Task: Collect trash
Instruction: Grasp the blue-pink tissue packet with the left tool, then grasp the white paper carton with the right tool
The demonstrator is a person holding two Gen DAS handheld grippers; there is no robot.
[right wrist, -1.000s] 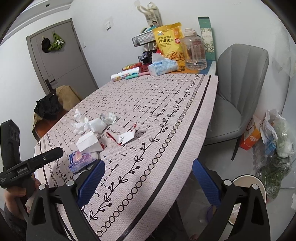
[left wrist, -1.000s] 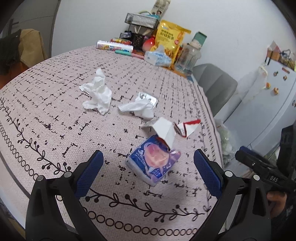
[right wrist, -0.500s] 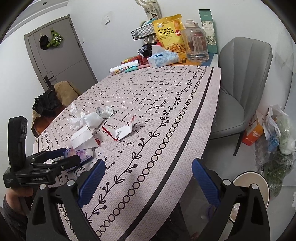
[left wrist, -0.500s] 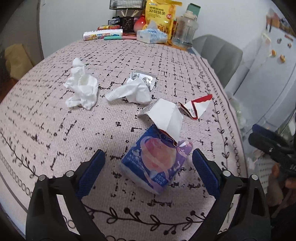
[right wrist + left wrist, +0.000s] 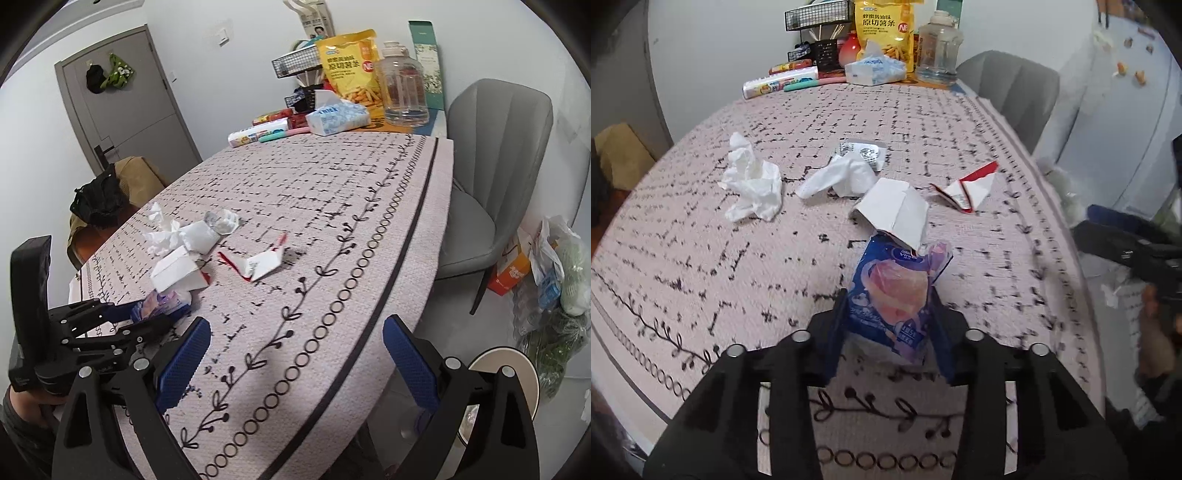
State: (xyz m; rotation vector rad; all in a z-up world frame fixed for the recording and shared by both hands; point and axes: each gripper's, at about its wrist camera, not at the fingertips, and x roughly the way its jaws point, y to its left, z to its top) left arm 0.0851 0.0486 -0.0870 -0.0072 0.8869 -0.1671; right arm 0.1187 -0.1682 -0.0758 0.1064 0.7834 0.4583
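My left gripper [image 5: 888, 332] is shut on a blue-and-purple tissue packet [image 5: 894, 291] at the near edge of the table; the packet also shows in the right wrist view [image 5: 166, 301]. Beyond it lie a white folded carton [image 5: 897, 212], a red-and-white wrapper [image 5: 971, 186], a crumpled white tissue [image 5: 753, 184], another tissue [image 5: 842, 177] and a foil wrapper [image 5: 864, 151]. My right gripper [image 5: 295, 354] is open and empty, hovering over the table's right edge, apart from the trash.
The tablecloth [image 5: 701, 258] covers the table. At the far end stand a snack bag [image 5: 351, 66], a clear jug [image 5: 404, 92], a tissue box [image 5: 336, 116] and wire baskets. A grey chair [image 5: 495, 177], floor bags [image 5: 554, 266] and a round bin [image 5: 498, 384] are on the right.
My left gripper has moved forward and closed on the tissue packet, which now stands tilted between the fingers. My right gripper has shifted only slightly and stays open.
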